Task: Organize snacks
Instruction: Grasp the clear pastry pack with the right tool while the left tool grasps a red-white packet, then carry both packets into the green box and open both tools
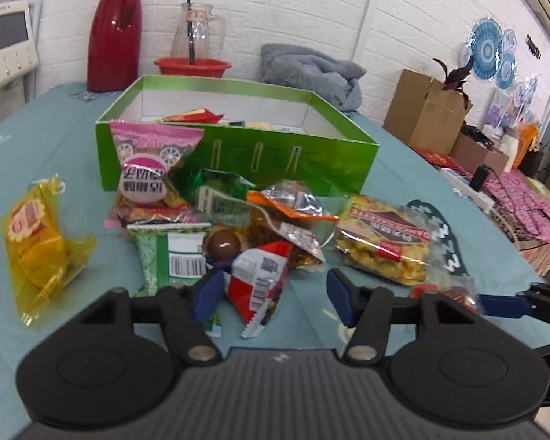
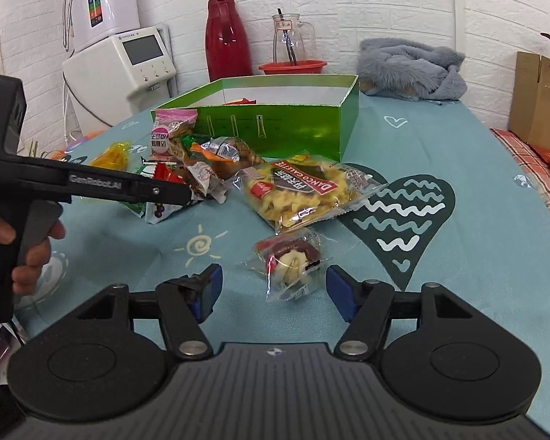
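On the teal tablecloth (image 2: 458,139), snacks are piled just in front of the green box (image 1: 238,154); a few packets already lie inside the box.

Left gripper (image 1: 271,293): jaws partly open, red-and-white packet (image 1: 260,286) between the blue pads, touching the left pad, well clear of the right. Not clamped.

Right gripper (image 2: 271,293): jaws wide, small clear cookie packet (image 2: 289,267) just ahead between the fingertips, no contact. Right-wrist view also shows the left gripper's body, "GenRobot.AI" on its side, with a hand (image 2: 22,245) on the trigger.

Crowding the red-and-white packet: brown ball (image 1: 223,244), green barcode packet (image 1: 172,256), orange-foil packet (image 1: 293,201). Yellow wrapper (image 1: 36,245) lies apart to the left. Pink bag (image 1: 150,161) leans on the box front, print not legible.

Readable: "DANCO CALETTE" on the yellow biscuit bag (image 2: 304,190).

Behind the box: red flask (image 1: 115,33), glass jug (image 1: 198,33) in a red bowl (image 1: 192,66), grey fleece (image 1: 311,73).
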The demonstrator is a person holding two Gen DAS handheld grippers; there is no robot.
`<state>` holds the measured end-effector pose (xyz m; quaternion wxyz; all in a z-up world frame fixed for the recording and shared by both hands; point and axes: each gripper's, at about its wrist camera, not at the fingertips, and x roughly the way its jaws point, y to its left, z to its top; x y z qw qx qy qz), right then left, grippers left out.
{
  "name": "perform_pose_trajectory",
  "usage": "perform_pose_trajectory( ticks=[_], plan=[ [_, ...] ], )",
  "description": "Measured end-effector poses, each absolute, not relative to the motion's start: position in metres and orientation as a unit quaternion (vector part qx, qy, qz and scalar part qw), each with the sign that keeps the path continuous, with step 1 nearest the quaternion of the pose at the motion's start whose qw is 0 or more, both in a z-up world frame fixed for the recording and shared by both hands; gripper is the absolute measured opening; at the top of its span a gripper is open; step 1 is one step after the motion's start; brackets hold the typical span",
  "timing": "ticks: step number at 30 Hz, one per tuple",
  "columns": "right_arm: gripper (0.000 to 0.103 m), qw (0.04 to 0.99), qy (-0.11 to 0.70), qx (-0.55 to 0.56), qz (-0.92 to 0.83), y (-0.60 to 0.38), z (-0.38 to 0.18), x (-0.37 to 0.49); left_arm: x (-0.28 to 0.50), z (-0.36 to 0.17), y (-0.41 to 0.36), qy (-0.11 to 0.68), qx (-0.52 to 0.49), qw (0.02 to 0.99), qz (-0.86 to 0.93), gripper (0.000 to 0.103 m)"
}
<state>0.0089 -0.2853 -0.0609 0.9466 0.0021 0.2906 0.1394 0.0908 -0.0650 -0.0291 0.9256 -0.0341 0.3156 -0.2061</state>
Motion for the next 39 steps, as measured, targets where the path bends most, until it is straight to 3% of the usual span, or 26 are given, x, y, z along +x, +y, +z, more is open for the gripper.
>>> perform_pose_trajectory(
  ticks=[2,4,7,13,14,15,16,18,29,39],
  plan=[
    [0.103,0.947,0.293,0.005,0.132,-0.286,-0.063,0.012,0.092,-0.029,-0.066,0.313,-0.037,0.926,-0.206,0.073],
    [0.103,0.948,0.294,0.008,0.125,-0.286,-0.065,0.015,0.092,-0.031,-0.067,0.313,-0.034,0.926,-0.207,0.073],
    [0.103,0.948,0.295,0.013,0.122,-0.286,-0.066,0.016,0.092,-0.030,-0.065,0.314,-0.029,0.926,-0.208,0.064],
    [0.103,0.950,0.291,0.027,0.113,-0.288,-0.069,0.022,0.094,-0.034,-0.067,0.305,-0.026,0.930,-0.202,0.064],
    [0.103,0.949,0.291,0.028,0.113,-0.288,-0.070,0.024,0.093,-0.035,-0.068,0.302,-0.018,0.933,-0.196,0.054],
    [0.102,0.950,0.289,0.030,0.113,-0.289,-0.071,0.024,0.093,-0.035,-0.068,0.299,-0.010,0.936,-0.186,0.037],
    [0.096,0.951,0.288,0.032,0.111,-0.289,-0.071,0.024,0.094,-0.035,-0.066,0.298,-0.009,0.937,-0.183,0.036],
    [0.073,0.951,0.286,0.032,0.111,-0.290,-0.069,0.022,0.094,-0.033,-0.057,0.304,-0.034,0.933,-0.189,0.035],
    [0.070,0.953,0.240,0.043,0.180,-0.284,-0.032,0.004,0.066,0.020,-0.028,0.266,-0.112,0.920,-0.266,0.034],
    [0.070,0.970,0.167,0.015,0.177,-0.271,0.020,0.068,0.118,0.073,-0.022,0.219,-0.137,0.926,-0.277,0.034]
  ],
)
